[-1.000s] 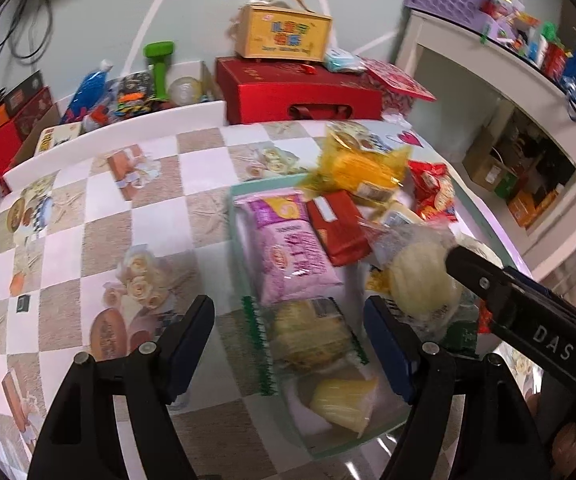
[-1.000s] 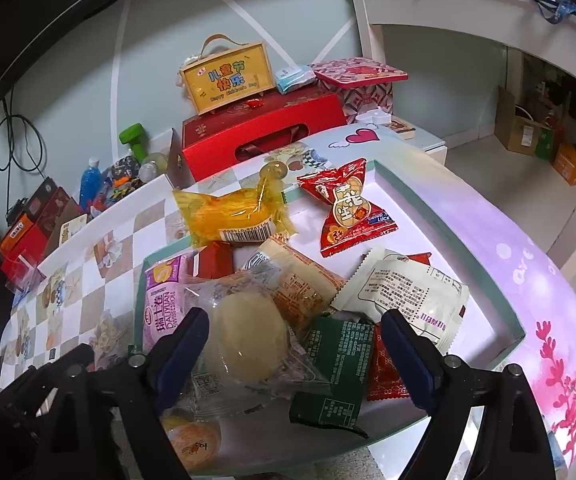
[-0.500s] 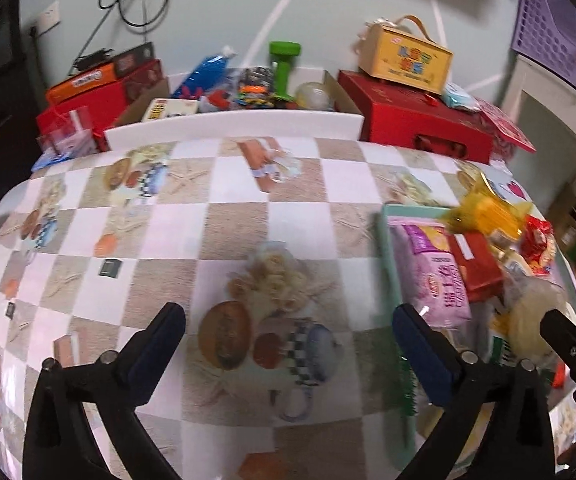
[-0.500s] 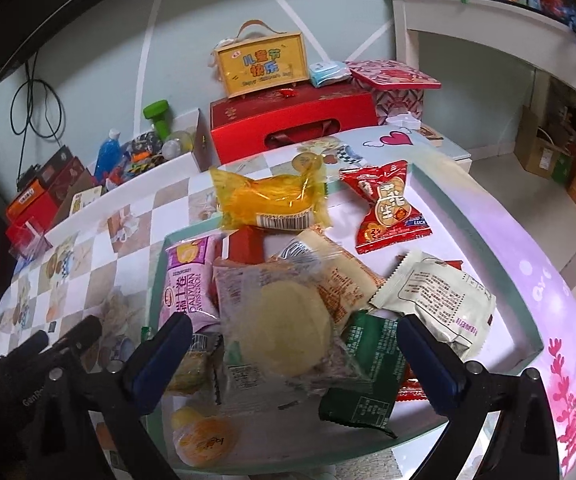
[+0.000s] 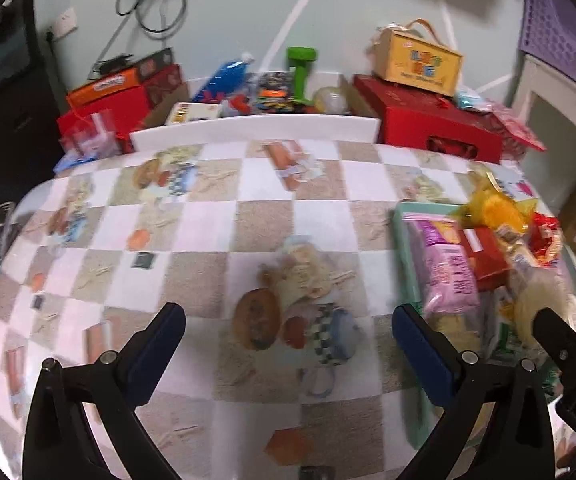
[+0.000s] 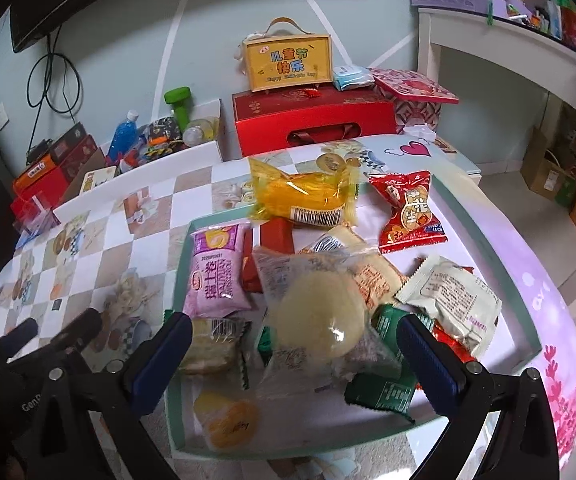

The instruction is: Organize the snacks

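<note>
A pale green tray (image 6: pixel 488 216) on the checkered table holds several snack packets. Among them are a purple packet (image 6: pixel 216 276), a yellow packet (image 6: pixel 304 196), a red packet (image 6: pixel 408 208), a white packet (image 6: pixel 452 300) and a clear-wrapped round bun (image 6: pixel 320 316). My right gripper (image 6: pixel 292 356) hovers open over the tray's near end, with the bun seen between its fingers but untouched. My left gripper (image 5: pixel 288 340) is open over bare tablecloth, left of the tray (image 5: pixel 402 240). The right gripper's finger (image 5: pixel 560 344) shows at the left wrist view's lower right.
Behind the table stand a red gift box (image 6: pixel 312 120) with a yellow handled box (image 6: pixel 288 60) on it, a white bin of toys and bottles (image 5: pixel 256 128), and red boxes (image 5: pixel 108 108) at far left. A white shelf unit (image 6: pixel 508 52) stands on the right.
My left gripper swung left off the tray to the bare tablecloth and its jaws widened. My right gripper's jaws widened too, and it shifted slightly over the tray.
</note>
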`<state>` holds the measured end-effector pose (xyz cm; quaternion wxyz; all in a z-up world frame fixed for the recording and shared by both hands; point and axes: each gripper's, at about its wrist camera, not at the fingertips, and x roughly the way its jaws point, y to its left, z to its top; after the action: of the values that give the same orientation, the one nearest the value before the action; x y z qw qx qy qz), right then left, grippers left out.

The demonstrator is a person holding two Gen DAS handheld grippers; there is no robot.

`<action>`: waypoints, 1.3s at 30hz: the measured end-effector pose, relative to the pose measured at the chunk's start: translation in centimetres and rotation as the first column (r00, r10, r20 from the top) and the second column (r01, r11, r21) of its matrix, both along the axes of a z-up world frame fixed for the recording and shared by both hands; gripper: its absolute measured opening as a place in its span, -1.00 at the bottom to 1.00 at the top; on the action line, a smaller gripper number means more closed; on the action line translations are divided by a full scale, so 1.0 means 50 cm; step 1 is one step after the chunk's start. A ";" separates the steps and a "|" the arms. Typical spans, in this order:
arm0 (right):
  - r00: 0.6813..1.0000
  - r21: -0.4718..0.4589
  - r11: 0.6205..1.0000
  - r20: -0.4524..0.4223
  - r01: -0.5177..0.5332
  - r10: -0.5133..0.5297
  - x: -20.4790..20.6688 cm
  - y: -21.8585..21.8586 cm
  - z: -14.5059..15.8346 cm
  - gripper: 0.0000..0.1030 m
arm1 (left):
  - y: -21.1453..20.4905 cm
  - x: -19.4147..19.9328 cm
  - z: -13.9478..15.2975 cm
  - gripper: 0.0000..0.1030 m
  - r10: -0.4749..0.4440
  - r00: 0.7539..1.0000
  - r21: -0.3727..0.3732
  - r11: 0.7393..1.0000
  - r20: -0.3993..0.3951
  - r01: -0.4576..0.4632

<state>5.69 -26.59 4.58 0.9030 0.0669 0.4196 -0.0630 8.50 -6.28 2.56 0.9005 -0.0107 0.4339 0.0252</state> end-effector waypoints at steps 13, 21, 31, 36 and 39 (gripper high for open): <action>0.998 -0.057 0.997 -0.047 -0.051 0.048 -0.073 0.076 -0.007 1.00 | 0.078 -0.077 -0.015 0.99 0.074 0.995 0.076 0.995 -0.060 -0.070; 0.994 -0.056 0.996 -0.079 -0.073 0.069 -0.118 0.102 -0.028 1.00 | 0.110 -0.135 -0.029 0.99 0.081 0.993 0.083 0.994 -0.087 -0.074; 0.991 -0.055 0.994 -0.105 -0.090 0.084 -0.148 0.113 -0.042 1.00 | 0.124 -0.181 -0.048 0.99 0.085 0.990 0.091 0.993 -0.108 -0.076; 0.991 -0.054 0.995 -0.102 -0.089 0.083 -0.151 0.112 -0.041 1.00 | 0.122 -0.184 -0.052 0.99 0.080 0.991 0.094 0.993 -0.112 -0.069; 0.991 -0.050 0.994 -0.100 -0.096 0.091 -0.149 0.113 -0.041 1.00 | 0.122 -0.184 -0.049 1.00 0.078 0.991 0.090 0.994 -0.106 -0.068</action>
<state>-1.78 -20.92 2.54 0.8849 0.0193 0.4641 -0.0352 -0.68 -0.20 0.11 0.8734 0.0138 0.4806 0.0774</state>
